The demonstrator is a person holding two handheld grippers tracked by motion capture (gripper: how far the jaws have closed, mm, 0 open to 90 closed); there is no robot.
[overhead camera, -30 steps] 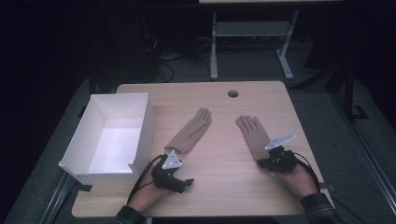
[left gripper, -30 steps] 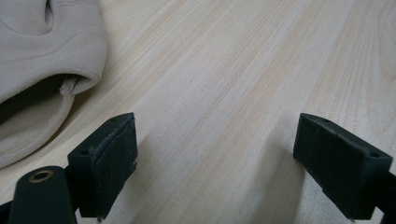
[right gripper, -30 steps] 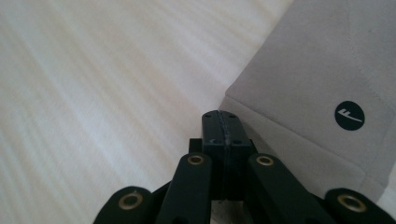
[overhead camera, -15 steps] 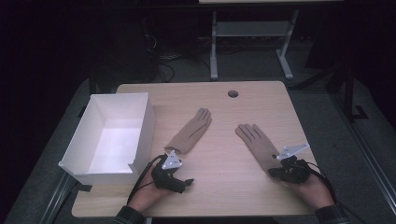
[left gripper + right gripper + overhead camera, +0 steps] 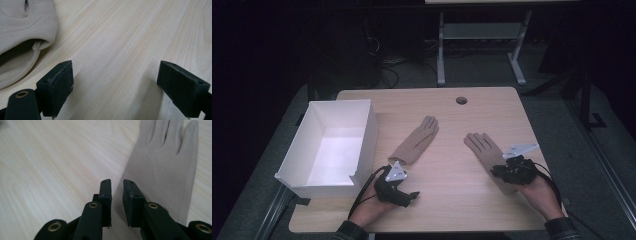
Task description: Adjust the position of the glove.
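Note:
Two beige gloves lie flat on the wooden table (image 5: pixel 447 110). The left glove (image 5: pixel 414 142) points away to the right, and its cuff (image 5: pixel 22 42) shows beside my left gripper (image 5: pixel 115 85). That gripper (image 5: pixel 404 189) rests near the front edge, jaws wide open over bare wood. My right gripper (image 5: pixel 503 172) hovers over the cuff end of the right glove (image 5: pixel 484 150). Its jaws (image 5: pixel 117 188) have just been opening and stand a narrow gap apart. The glove's edge (image 5: pixel 160 170) lies below them, and nothing is pinched between the pads.
An open white box (image 5: pixel 362 132) stands at the table's left side, close to the left glove. A round cable hole (image 5: pixel 461 100) is near the far edge. A metal stand (image 5: pixel 479 45) and cables are on the dark floor beyond.
The right gripper drew back toward the near right, and the right glove slid a little with it. The gripper then came slightly forward again. The left gripper stayed put.

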